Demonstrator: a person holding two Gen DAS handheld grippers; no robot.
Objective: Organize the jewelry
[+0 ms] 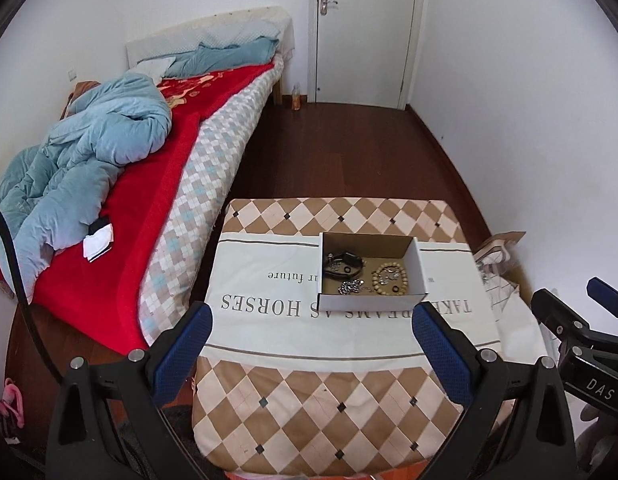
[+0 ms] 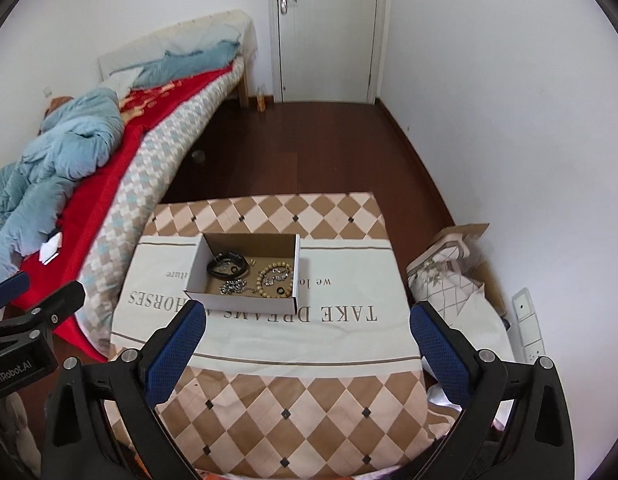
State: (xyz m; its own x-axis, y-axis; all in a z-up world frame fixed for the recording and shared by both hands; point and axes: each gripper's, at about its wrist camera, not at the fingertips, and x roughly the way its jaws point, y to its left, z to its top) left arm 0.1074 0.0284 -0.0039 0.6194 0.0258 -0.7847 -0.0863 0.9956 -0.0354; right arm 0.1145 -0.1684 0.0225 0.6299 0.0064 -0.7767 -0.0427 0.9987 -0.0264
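Note:
An open cardboard box (image 1: 419, 276) sits on a cloth-covered table (image 1: 309, 392); it also shows in the right wrist view (image 2: 296, 264). Inside lie a black strap (image 1: 343, 261), a wooden bead bracelet (image 1: 389, 278), a silver chain (image 1: 351, 287) and a small black ring (image 1: 395, 289). The same pieces show in the right wrist view: strap (image 2: 227, 263), beads (image 2: 274, 276), chain (image 2: 233, 287). My left gripper (image 1: 313, 322) is open and empty, held short of the box. My right gripper (image 2: 309, 320) is open and empty, also short of the box.
A bed (image 1: 181, 168) with a red blanket and blue quilt runs along the left. Dark wood floor (image 1: 349, 148) leads to a white door (image 1: 365, 28). Bags and cardboard (image 2: 449, 272) lie right of the table by the wall.

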